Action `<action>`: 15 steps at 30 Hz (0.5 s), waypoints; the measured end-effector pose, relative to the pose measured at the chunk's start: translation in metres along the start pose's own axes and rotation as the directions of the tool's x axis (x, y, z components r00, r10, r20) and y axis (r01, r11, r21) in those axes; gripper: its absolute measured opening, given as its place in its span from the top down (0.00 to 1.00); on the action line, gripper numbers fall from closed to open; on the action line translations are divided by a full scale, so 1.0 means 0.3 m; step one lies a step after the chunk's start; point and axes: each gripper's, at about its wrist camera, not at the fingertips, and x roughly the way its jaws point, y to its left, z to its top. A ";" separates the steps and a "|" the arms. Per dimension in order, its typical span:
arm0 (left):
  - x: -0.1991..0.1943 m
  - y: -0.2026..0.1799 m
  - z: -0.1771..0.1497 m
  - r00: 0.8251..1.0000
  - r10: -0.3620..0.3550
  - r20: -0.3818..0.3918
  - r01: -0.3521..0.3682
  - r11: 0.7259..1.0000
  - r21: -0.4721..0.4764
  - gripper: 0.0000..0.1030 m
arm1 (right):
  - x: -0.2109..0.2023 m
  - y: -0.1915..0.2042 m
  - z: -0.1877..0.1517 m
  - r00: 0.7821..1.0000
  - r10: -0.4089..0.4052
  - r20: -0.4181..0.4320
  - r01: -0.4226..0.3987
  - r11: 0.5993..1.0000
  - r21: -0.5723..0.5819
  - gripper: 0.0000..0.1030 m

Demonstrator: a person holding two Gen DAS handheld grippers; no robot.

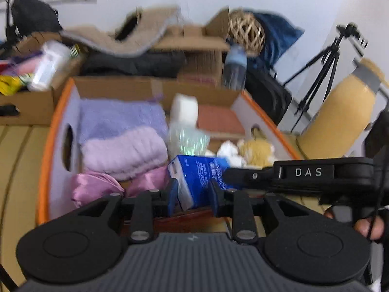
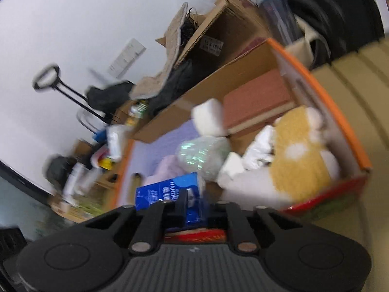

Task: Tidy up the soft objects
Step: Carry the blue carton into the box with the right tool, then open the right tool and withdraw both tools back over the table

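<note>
Both wrist cameras are looking steeply down, close over the orange-rimmed cardboard box (image 1: pixel 46 146) (image 2: pixel 328 92); the right view is rolling sideways. Both are sharing the blue tissue packet (image 1: pixel 197 180) (image 2: pixel 165 189).

The left gripper (image 1: pixel 193 194) and the right gripper (image 2: pixel 194 205) both point down, each squeezing one blue pack, side by side

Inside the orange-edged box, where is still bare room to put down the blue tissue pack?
Bare cardboard floor shows between the iridescent bundle and the white crumpled cloth, below the brick-red pad. The left side is crowded with lilac towels and pink satin; the yellow plush fills the right corner.
</note>
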 end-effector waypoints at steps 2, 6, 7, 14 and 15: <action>0.055 0.004 -0.005 1.000 0.010 -0.021 -0.010 1.000 -0.005 0.73 | 0.014 0.041 0.000 0.996 -0.086 0.016 0.087 0.991 -0.102 0.83; 0.095 0.052 -0.010 0.999 -0.016 -0.028 0.015 0.999 -0.043 0.72 | 0.036 0.081 -0.003 0.990 -0.139 0.005 0.136 0.968 -0.211 0.83; 0.090 0.051 -0.015 1.000 -0.016 -0.025 0.015 0.999 -0.034 0.72 | 0.041 0.089 -0.008 0.987 -0.160 0.006 0.157 0.961 -0.230 0.85; 0.031 0.073 -0.089 1.000 0.008 0.004 -0.008 1.000 0.007 0.73 | -0.009 0.151 -0.110 0.983 -0.180 -0.023 0.164 0.936 -0.310 0.84; 0.024 0.076 -0.091 1.000 0.013 0.008 -0.014 1.000 0.008 0.73 | -0.014 0.158 -0.122 0.983 -0.184 -0.022 0.169 0.937 -0.307 0.84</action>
